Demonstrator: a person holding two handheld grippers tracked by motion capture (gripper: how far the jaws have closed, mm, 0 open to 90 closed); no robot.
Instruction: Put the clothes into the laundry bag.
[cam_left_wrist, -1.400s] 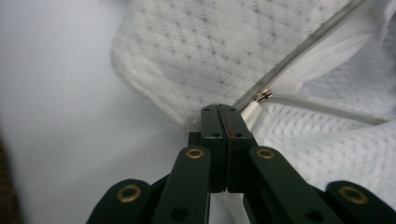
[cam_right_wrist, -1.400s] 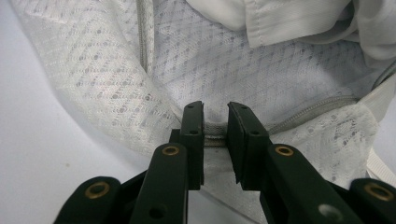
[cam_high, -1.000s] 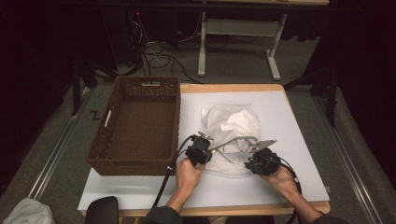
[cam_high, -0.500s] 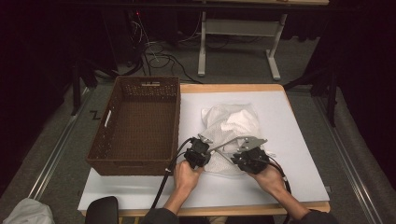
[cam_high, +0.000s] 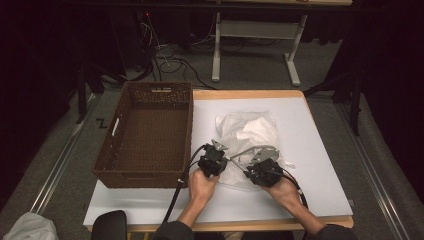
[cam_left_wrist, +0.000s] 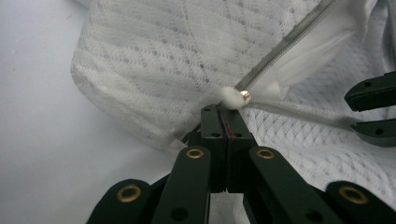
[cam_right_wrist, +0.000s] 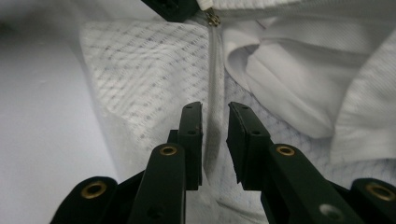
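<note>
Left gripper (cam_left_wrist: 223, 114) clamped on the mesh bag's (cam_left_wrist: 154, 70) zipper pull (cam_left_wrist: 232, 98). Right gripper (cam_right_wrist: 215, 123) apart, jaws just reopening, straddling the zipper tape (cam_right_wrist: 214, 84) toward twelve o'clock; pinch tape firmly before pulling.

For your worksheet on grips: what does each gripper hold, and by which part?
The left gripper pinches the white mesh bag at its zipper end. The right gripper holds nothing; its jaws stand open astride the zipper.

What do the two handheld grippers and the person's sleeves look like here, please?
Both the left gripper and the right gripper are black, each topped by a grey three-cornered plate and trailing a black cable toward the table's near edge. In the gripper views their jaws are flat black bars on linkages with brass-coloured rivets; a thin red line marks the left gripper's jaws. The person wears dark sleeves.
</note>
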